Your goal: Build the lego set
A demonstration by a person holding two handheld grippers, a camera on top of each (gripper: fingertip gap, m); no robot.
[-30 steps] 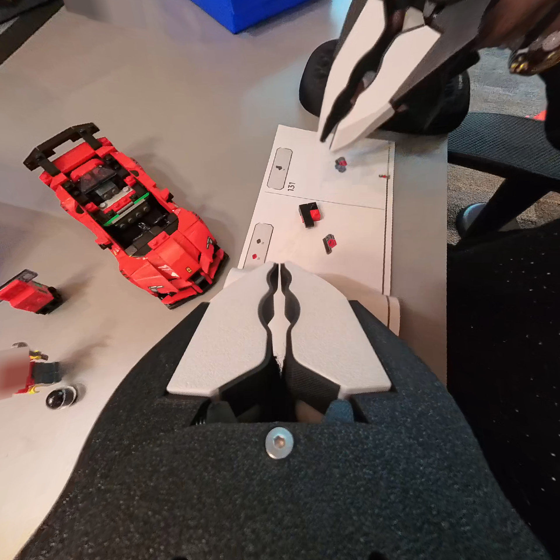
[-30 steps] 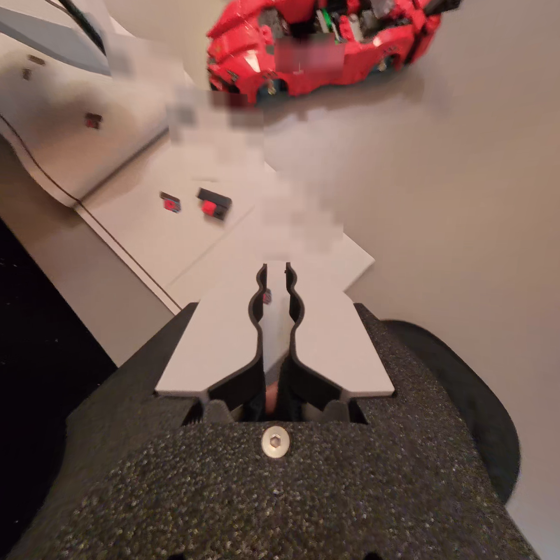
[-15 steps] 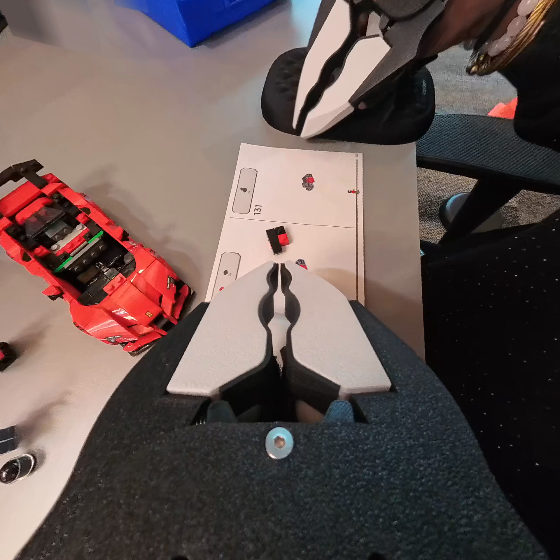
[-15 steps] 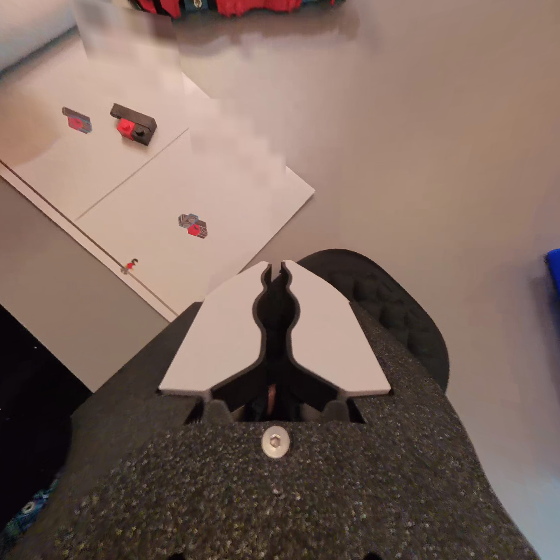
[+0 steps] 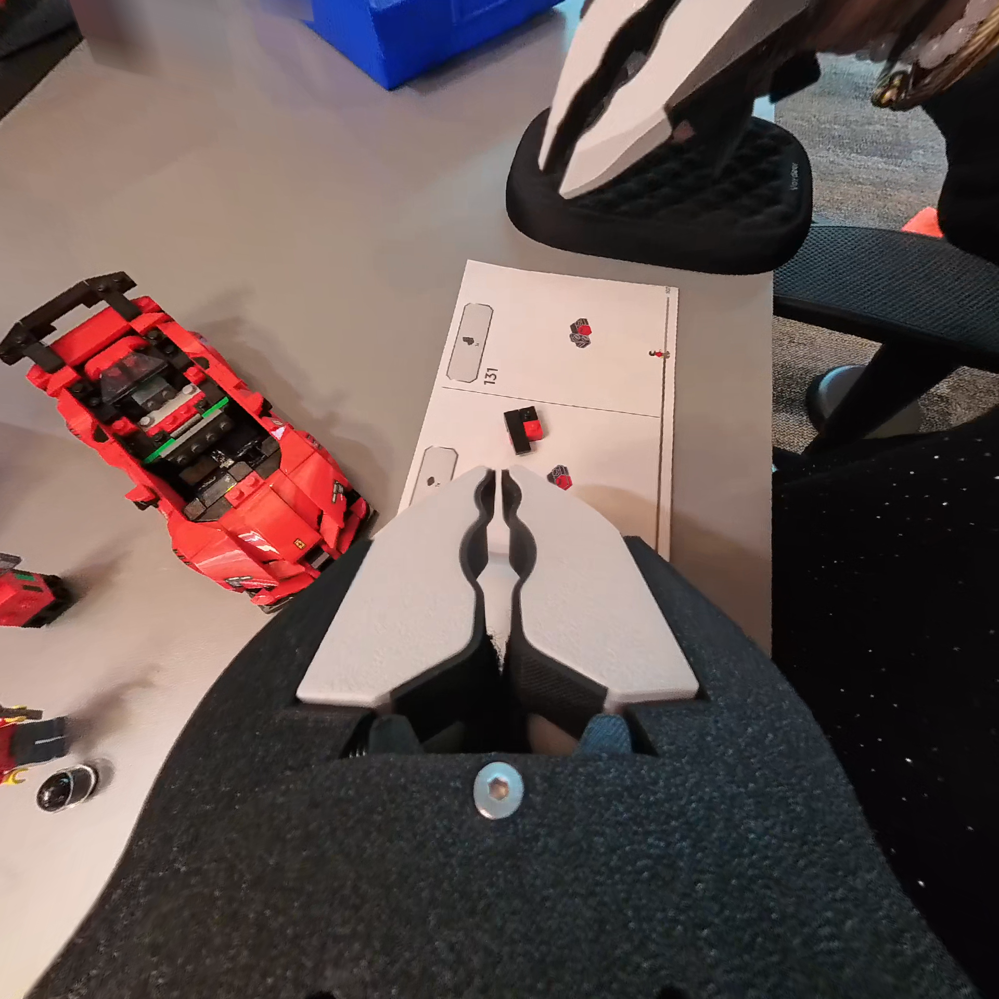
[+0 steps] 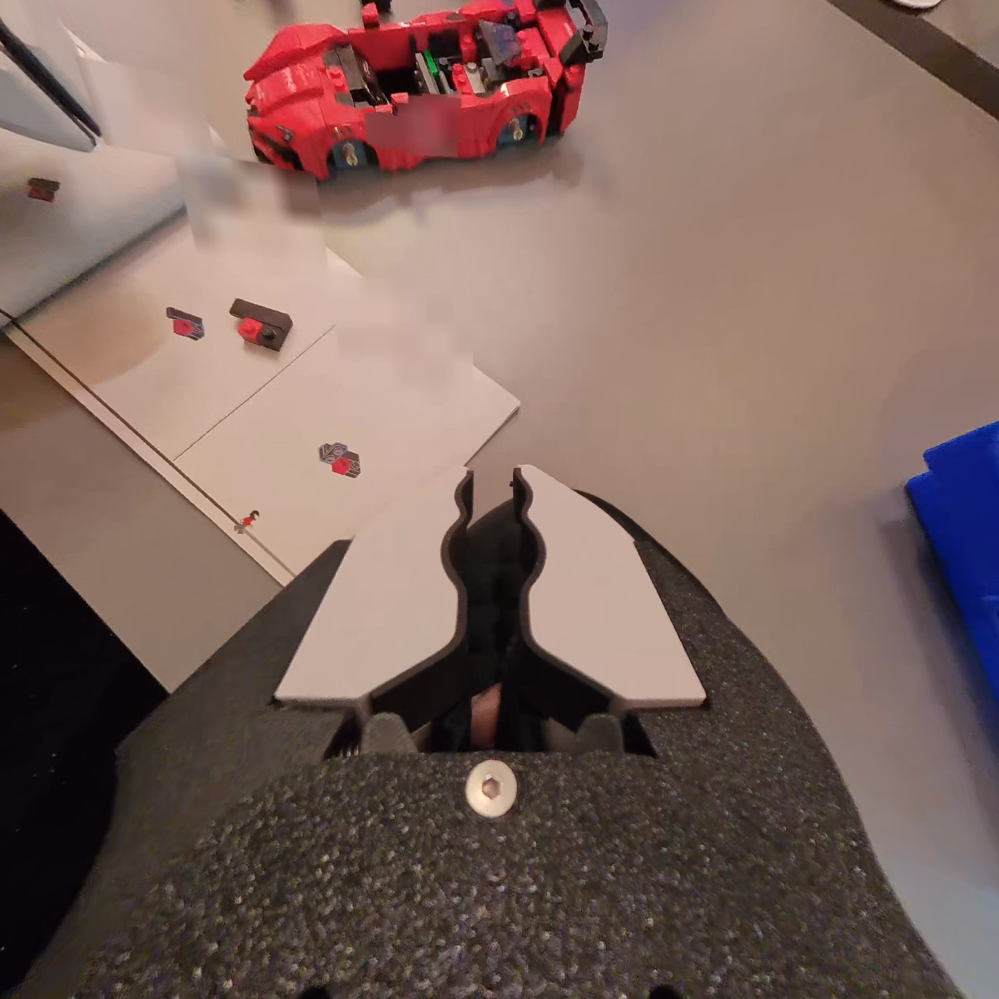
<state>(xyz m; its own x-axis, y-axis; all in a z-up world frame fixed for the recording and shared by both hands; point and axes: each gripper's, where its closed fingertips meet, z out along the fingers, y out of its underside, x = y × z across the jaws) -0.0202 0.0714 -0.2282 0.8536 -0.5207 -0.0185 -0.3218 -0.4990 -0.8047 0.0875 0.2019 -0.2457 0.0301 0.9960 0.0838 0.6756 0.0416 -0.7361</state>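
The left tool (image 5: 498,475) hangs over the near end of the instruction sheet (image 5: 605,378) with its fingers drawn together to a thin slit and nothing between them. The right tool (image 6: 491,475) has its fingers slightly apart and empty; its tips are at the black ribbed pad (image 5: 703,216) by the worktop's (image 5: 324,189) right edge, beyond the sheet's far end. The piece in play is the small black-and-red brick assembly (image 5: 523,428), which sits loose on the sheet close ahead of the left tool's tips, beside the printed step drawings. The red lego car (image 5: 178,443) stands well to the left of the sheet, roof open and wheels not fitted, with a red sub-assembly (image 5: 27,594) and a small dark round piece (image 5: 65,786) near the worktop's left edge, and a blue box (image 5: 432,32) toward the far edge. This looks like a pause between steps, with a small sub-build under way on the sheet. The next move probably calls for one tool to spread, straddle the little assembly squarely and pinch it without skidding it across the smooth paper.
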